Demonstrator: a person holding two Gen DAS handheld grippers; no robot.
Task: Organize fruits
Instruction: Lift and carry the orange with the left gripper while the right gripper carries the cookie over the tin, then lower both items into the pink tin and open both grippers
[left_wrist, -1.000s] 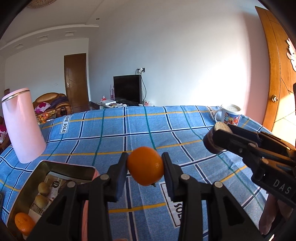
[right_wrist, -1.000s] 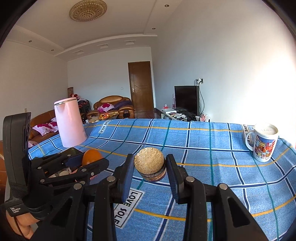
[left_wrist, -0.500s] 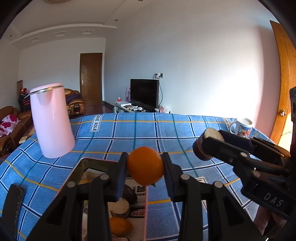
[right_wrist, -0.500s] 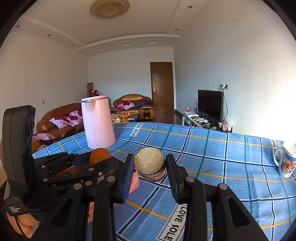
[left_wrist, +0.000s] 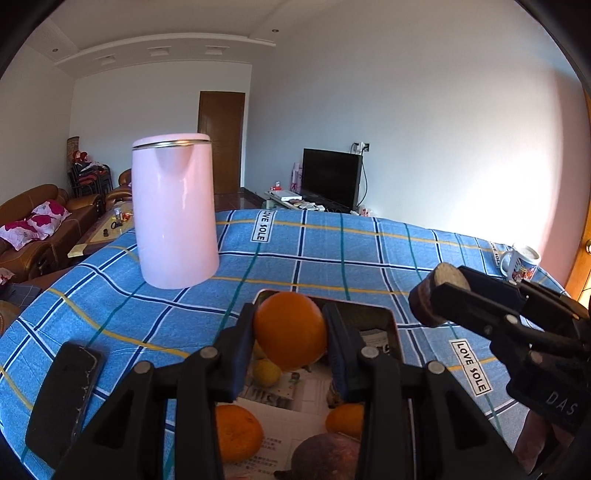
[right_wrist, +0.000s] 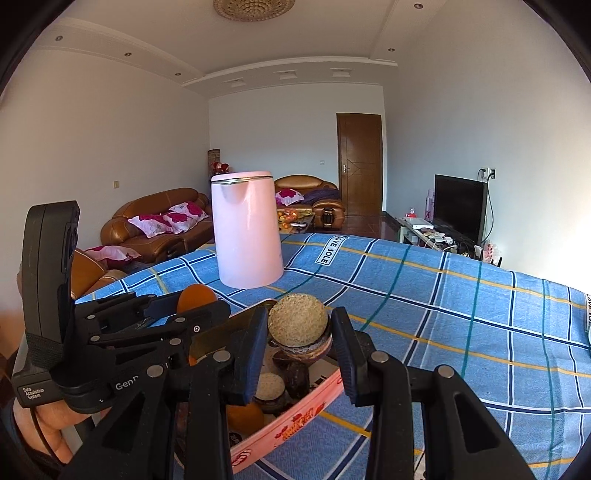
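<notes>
Two tools are loaded at once, and the move ahead turns on what sits straight below each. The left tool (left_wrist: 290, 341) is closed on an orange (left_wrist: 290, 330), pinched at its widest part between the two pads and carried clear of everything. Directly beneath and just ahead of it lies the open tin box (left_wrist: 394, 332), paper-lined, its long axis running away from the tool toward the pink kettle (left_wrist: 175, 214); other oranges (left_wrist: 236, 432), a yellowish fruit and a dark reddish one already rest inside. So, by my reading, the orange needs only to go down, not sideways.

The right tool (right_wrist: 298, 338) is clamped on a halved dark-skinned fruit (right_wrist: 298, 326), pale cut face turned up and toward the camera. It hangs over the box's right-hand rim (right_wrist: 295, 424), with more halves and an orange just under it inside. In the left wrist view this tool stands to the right of the box, so its load looks less centred; a small shift toward the left tool seems wise before letting go. Both hang above the blue checked cloth of the counter (left_wrist: 332, 258).
</notes>
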